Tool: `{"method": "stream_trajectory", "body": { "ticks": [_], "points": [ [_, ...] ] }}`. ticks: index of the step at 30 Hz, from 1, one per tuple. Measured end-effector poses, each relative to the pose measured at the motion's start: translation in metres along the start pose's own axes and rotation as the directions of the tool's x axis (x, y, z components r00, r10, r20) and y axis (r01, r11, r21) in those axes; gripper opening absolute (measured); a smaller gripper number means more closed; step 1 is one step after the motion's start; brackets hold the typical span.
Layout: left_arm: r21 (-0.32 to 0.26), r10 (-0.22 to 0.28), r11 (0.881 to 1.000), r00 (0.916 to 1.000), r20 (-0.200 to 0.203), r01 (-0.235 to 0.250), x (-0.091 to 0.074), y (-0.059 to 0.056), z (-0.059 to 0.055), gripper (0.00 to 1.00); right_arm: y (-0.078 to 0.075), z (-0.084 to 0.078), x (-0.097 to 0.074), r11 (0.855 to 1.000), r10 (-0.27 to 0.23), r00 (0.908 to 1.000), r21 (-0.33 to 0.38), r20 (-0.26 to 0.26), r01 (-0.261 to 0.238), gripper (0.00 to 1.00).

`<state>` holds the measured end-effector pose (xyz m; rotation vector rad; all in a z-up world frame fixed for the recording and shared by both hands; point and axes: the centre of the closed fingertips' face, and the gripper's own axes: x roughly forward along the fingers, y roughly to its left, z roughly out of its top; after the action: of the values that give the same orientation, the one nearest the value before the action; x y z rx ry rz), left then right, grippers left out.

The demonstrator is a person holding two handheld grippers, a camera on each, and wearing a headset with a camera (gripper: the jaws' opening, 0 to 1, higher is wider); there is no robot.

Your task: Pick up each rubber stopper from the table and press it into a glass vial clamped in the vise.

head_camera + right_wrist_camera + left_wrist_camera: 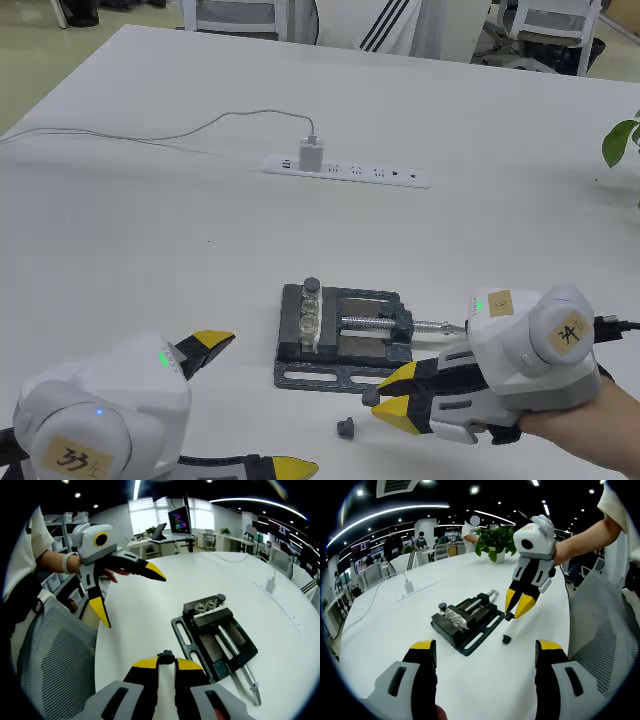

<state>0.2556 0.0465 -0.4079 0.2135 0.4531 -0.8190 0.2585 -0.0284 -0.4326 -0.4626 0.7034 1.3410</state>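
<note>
Right gripper pinches a stopper beside the vise.
Right gripper [385,398] has its jaws almost closed on a dark held stopper [370,397], just off the front edge of the vise [345,350]. A loose stopper [345,428] lies on the table [150,230] nearby. Vials [310,322] are clamped in the vise, the far one capped. Left gripper [262,402] has its jaws spread wide, holding nothing.

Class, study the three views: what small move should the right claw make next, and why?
Probably swing the right claw, shut on a stopper, over the vise and line it up above the open vial. The stopper is already gripped, and that vial stands unfilled beside the plugged vial.
</note>
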Motion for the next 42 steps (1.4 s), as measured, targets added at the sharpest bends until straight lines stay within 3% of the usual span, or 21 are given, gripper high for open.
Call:
{"method": "stream_trajectory", "body": {
  "ticks": [7,16,23,30,42],
  "points": [
    [0.051,-0.038,0.998,0.9991,0.019,0.037,0.012,-0.007,0.017,0.73,0.009,0.016,-0.01,0.996,0.028,0.9995,-0.089,-0.018,-0.029,0.06],
    [0.147,-0.133,0.98,0.9911,0.006,0.13,0.024,-0.028,0.029,0.53,0.015,0.029,-0.013,0.982,0.048,0.9967,-0.182,-0.065,-0.06,0.06],
    [0.215,-0.192,0.957,0.9809,-0.033,0.194,0.027,-0.042,0.026,0.31,0.019,0.025,-0.012,0.96,0.059,0.9889,-0.265,-0.136,-0.094,0.06],
    [0.265,-0.206,0.94,0.9763,-0.067,0.216,0.03,-0.046,0.023,0.21,0.022,0.024,-0.009,0.941,0.064,0.9815,-0.317,-0.181,-0.12,0.06],
    [0.286,-0.244,0.921,0.9637,-0.108,0.265,0.033,-0.058,0.017,0.09,0.032,0.024,-0.004,0.923,0.085,0.9713,-0.349,-0.222,-0.161,0.06]
  ]
}}
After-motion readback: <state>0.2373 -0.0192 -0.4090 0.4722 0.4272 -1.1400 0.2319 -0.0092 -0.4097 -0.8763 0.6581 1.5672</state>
